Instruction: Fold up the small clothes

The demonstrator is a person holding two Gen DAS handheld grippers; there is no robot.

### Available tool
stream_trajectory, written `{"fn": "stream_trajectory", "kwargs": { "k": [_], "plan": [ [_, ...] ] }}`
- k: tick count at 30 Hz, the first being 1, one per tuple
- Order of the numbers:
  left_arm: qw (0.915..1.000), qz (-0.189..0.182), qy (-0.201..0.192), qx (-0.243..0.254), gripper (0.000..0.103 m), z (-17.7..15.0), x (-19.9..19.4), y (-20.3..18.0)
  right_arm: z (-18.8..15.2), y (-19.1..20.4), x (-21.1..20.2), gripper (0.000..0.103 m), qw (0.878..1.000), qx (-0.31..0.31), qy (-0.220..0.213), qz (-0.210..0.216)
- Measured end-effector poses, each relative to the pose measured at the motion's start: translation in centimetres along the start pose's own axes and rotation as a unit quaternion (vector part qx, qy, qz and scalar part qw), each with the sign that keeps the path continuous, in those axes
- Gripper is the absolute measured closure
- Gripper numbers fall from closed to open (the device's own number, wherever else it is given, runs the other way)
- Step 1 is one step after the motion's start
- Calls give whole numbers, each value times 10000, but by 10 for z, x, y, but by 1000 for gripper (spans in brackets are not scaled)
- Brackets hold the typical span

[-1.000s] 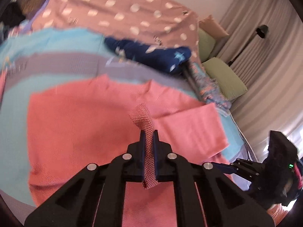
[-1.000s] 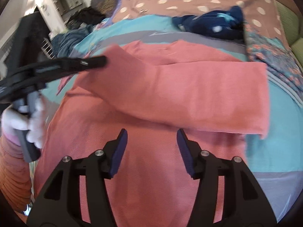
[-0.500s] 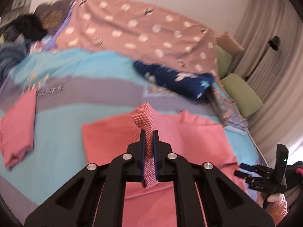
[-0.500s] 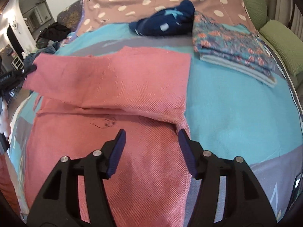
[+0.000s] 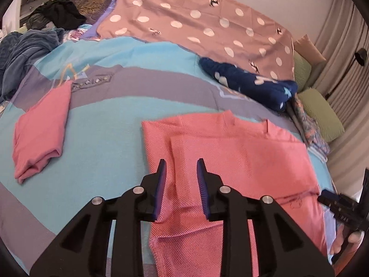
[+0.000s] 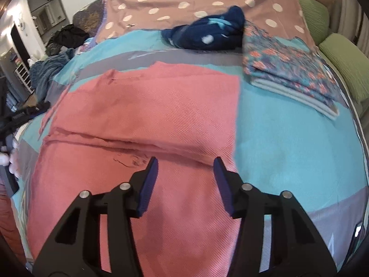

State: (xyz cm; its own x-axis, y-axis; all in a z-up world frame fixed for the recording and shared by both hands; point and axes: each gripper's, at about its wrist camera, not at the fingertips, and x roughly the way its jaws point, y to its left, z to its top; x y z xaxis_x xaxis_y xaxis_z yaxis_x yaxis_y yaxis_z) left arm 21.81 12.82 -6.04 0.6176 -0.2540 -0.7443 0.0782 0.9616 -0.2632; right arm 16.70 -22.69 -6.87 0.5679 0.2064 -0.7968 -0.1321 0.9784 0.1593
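Item: coral-pink knitted child's sweater (image 5: 242,161), flat on the striped turquoise-and-grey bedspread (image 5: 96,143), sleeve folded across its chest. Left gripper (image 5: 181,177) just parted, empty, over the sweater's left edge; right gripper (image 6: 185,177) narrowing, spread, empty. Risk: loose sleeve may slide when the hem lifts.

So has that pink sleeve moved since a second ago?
Yes. The pink sleeve now lies flat across the pink top, released by the left gripper, whose fingers have just been opening, nothing between them.

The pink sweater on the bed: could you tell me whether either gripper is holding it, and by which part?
Nothing is held. The left gripper, its jaws just opened, and the right gripper are both open above the pink sweater.
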Motion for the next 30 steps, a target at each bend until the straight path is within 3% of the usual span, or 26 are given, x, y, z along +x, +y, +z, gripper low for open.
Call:
{"fn": "stream_trajectory", "kwargs": {
  "k": [2,4,5,6,12,15,17,20,21,25,28,30],
  "plan": [
    [9997,81,160,143,69,-6,10,-5,3,4,6,54,10000,-8,13,70],
    [9971,444,431,445,66,-19,29,-10,3,-1,27,57,9988,95,428,-218],
    [9959,541,463,552,64,-24,35,-11,0,-9,42,60,9969,214,685,-334],
    [9957,582,281,661,64,-29,33,-13,-3,-14,44,62,9972,304,638,-228],
    [9997,75,117,212,64,-23,5,-1,5,-25,17,64,9961,735,411,277],
    [9997,-170,-98,174,64,-16,-7,-12,24,-26,13,63,9978,659,107,31],
    [9988,-367,-147,276,63,-14,-8,-25,33,-30,22,64,9970,742,92,221],
    [9980,-80,290,554,61,-21,19,-38,27,-46,58,68,9945,853,589,-126],
    [9973,40,461,571,61,-25,31,-36,22,-49,57,68,9968,741,303,4],
    [9977,-100,132,662,61,-39,33,-30,13,-41,51,68,9992,371,116,-88],
    [9983,-102,89,574,61,-42,23,-29,8,-43,41,65,9978,649,115,38],
    [9982,-107,82,583,61,-48,13,-30,-2,-47,25,57,9961,862,3,213]
  ]
}}
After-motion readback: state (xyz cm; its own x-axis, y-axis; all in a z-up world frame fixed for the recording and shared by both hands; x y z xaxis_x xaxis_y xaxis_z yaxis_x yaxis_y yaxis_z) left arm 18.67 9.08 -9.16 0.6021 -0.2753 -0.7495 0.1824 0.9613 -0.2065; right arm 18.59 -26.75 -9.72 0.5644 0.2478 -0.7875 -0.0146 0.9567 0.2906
